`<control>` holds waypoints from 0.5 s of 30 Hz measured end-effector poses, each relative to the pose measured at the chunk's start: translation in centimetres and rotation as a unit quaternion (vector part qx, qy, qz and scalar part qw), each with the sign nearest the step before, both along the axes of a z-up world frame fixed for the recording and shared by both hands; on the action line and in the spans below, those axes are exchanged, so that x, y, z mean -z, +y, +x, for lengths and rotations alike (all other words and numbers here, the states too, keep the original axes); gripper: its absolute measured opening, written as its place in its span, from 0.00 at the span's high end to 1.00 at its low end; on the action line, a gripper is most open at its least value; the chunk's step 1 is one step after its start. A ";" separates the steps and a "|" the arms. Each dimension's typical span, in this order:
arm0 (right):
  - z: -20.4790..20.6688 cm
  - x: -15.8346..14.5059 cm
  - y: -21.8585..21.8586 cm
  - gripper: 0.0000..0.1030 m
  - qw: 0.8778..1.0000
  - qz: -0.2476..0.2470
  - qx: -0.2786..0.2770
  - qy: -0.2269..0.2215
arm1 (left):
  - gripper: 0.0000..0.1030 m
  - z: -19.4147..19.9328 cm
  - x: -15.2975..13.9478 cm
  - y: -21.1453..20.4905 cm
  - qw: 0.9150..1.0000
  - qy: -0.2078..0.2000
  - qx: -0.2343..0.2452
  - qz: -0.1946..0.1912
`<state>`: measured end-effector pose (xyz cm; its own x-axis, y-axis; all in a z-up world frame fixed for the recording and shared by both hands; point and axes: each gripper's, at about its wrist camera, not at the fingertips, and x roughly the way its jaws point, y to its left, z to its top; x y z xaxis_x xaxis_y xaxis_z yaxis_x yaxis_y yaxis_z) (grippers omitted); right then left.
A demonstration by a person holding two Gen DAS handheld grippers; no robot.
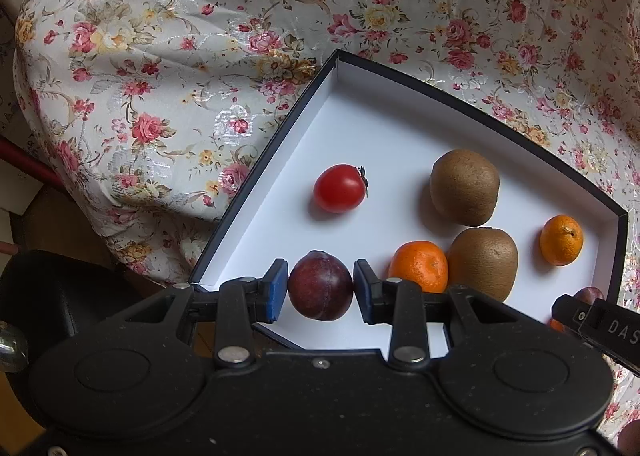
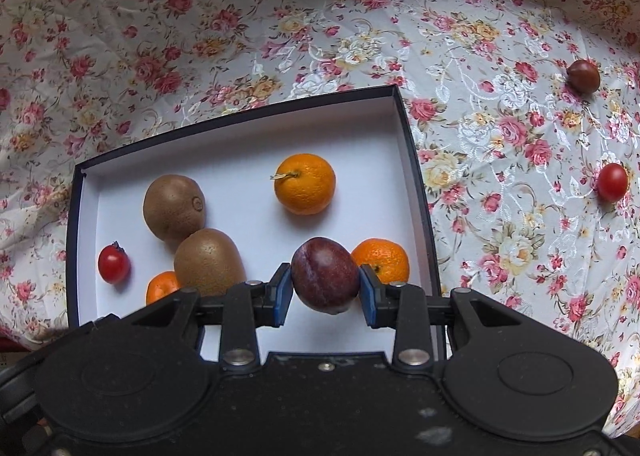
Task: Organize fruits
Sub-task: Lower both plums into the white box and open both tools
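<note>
Each gripper's blue-padded jaws clamp a smooth, round plum (image 1: 320,285) (image 2: 325,274) — over the matte white box (image 1: 360,127).

Two plums (image 1: 320,285) (image 2: 325,274) (dark red) above box (image 1: 280,143)

A pale cloth (image 2: 500,183) with a print of red, pink and yellow roses covers the table, wrinkled in many places and hanging down over the edge. Below the edge, at the left, brown floor (image 1: 60,223) shows, with a red bar (image 1: 24,159). Light is soft daylight.
</note>
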<state>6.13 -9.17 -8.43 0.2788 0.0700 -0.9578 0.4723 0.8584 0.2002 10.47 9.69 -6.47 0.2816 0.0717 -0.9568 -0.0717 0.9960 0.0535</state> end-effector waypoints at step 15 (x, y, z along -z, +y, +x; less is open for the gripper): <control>0.2 -0.1 0.8 0.64 1.000 -0.025 -0.013 -0.005 | 0.54 -0.1 -0.2 -0.4 1.000 0.000 0.011 -0.005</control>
<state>6.34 -8.41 -8.37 0.2872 0.0286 -0.9575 0.4480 0.8795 0.1607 10.41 9.32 -6.24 0.2828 0.0556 -0.9576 -0.0507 0.9978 0.0430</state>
